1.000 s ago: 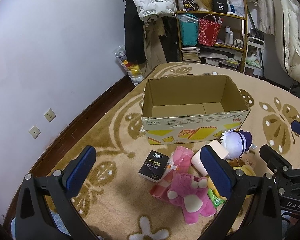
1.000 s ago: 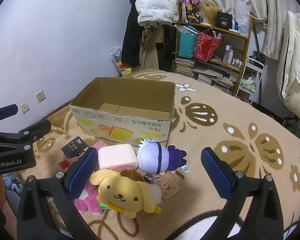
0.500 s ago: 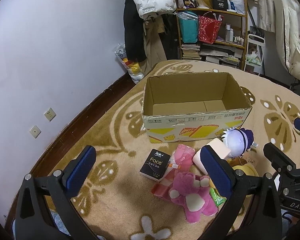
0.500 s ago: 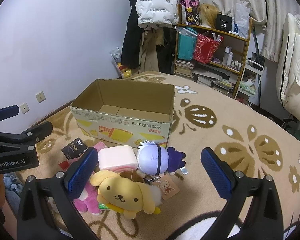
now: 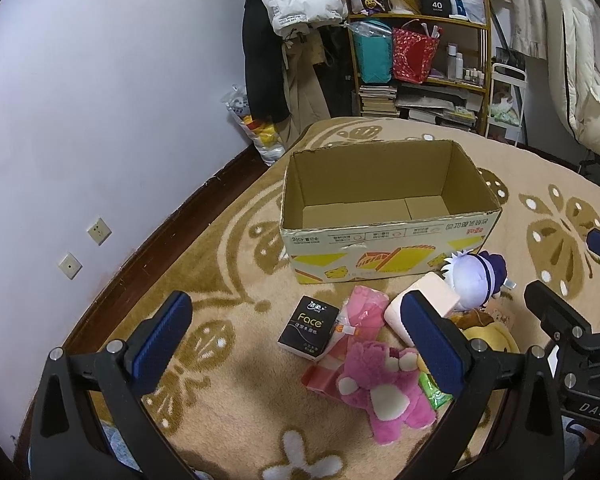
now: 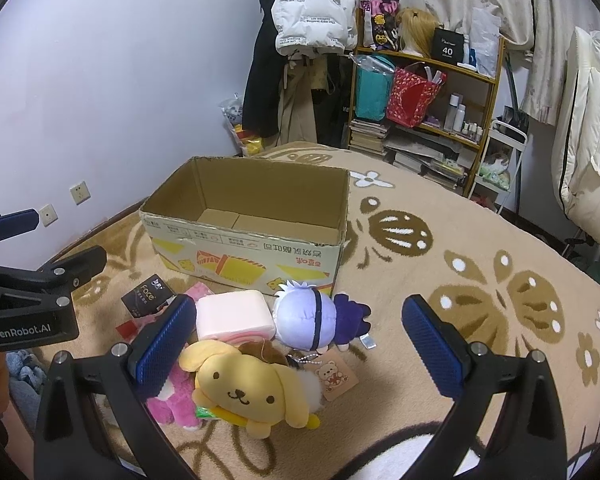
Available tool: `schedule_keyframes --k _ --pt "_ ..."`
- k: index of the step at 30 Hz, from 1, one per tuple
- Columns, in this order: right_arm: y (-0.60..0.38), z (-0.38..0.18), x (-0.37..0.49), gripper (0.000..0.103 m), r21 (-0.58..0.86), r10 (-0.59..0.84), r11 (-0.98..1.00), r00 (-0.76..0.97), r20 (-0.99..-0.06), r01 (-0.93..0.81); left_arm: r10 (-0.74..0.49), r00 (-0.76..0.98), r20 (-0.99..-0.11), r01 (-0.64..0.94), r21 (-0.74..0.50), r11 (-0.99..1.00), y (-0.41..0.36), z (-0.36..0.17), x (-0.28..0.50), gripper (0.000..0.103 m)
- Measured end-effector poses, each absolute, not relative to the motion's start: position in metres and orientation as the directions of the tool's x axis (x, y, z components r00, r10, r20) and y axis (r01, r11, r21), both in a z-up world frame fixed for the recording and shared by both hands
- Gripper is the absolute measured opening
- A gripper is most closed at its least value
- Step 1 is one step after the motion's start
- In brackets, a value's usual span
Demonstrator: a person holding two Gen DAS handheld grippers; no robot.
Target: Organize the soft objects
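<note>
Both tongs are held above a patterned carpet (image 6: 480, 248) with jaws wide apart, gripping nothing: left tongs (image 5: 296, 338), right tongs (image 6: 296, 340). An open cardboard box (image 5: 384, 240) stands on the carpet. Just in front of it lie the soft objects: pink plush bear (image 5: 384, 390), yellow plush dog (image 6: 248, 392), purple-haired doll (image 6: 312, 320), pink cushion (image 6: 234, 316), and a black tissue pack (image 5: 310, 326).

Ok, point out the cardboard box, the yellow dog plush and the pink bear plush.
cardboard box (image 6: 244, 258), right wrist view, printed front wall.
yellow dog plush (image 6: 244, 390), right wrist view, its face.
pink bear plush (image 5: 384, 390), left wrist view, its belly.
</note>
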State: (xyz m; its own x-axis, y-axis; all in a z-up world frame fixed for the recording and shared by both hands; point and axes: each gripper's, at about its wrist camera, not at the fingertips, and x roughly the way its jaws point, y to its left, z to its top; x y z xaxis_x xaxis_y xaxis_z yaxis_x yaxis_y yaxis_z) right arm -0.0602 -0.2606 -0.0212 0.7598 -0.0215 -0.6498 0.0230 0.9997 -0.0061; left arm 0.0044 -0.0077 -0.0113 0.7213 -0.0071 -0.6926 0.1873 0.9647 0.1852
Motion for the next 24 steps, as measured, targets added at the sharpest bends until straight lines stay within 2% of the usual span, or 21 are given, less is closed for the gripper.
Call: schedule_keyframes --k 24 --pt "-0.2613 -0.0242 -0.0597 0.103 0.0 -0.02 1.0 0.754 -0.656 0.026 0.004 0.715 -0.699 0.188 0.199 0.962 -0.0073 -0.0103 0.0056 0.103"
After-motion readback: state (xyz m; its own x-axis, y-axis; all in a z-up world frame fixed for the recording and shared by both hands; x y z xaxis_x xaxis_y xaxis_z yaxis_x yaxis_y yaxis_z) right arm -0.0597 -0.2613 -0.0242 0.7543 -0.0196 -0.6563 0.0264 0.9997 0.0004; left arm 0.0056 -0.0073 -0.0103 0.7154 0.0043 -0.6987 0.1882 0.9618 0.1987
